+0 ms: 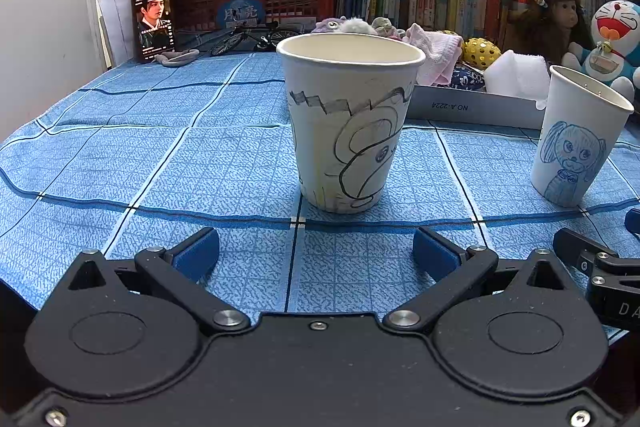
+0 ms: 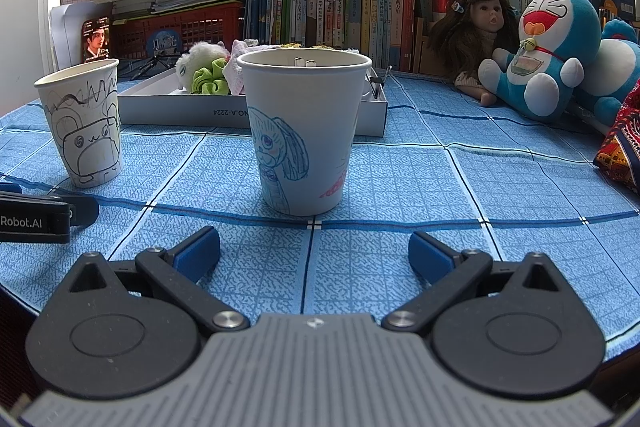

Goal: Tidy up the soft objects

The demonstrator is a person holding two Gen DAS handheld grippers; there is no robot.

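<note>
**Left wrist view: two empty grippers face two cups, soft things wait in the tray behind**

The blue checked tablecloth (image 1: 160,147) covers the whole table. At its far side lies a shallow white tray (image 2: 168,115) holding the soft things: a white plush toy (image 2: 196,61), a green scrunchie (image 2: 210,81) and pink cloth (image 1: 434,57). In front of the tray stand two paper cups, well apart: the black-drawn cup (image 1: 348,123) and the blue-drawn cup (image 2: 304,135). Something small and pale shows inside the blue-drawn cup; what it is cannot be told.

The left gripper (image 1: 316,255) sits low before the black-drawn cup, jaws wide apart, holding nothing. The right gripper (image 2: 314,255) faces the blue-drawn cup the same way.

The risk, as I judge it: both cups are light and stand between the grippers and the tray, so a low reach forward could tip one over.
</note>
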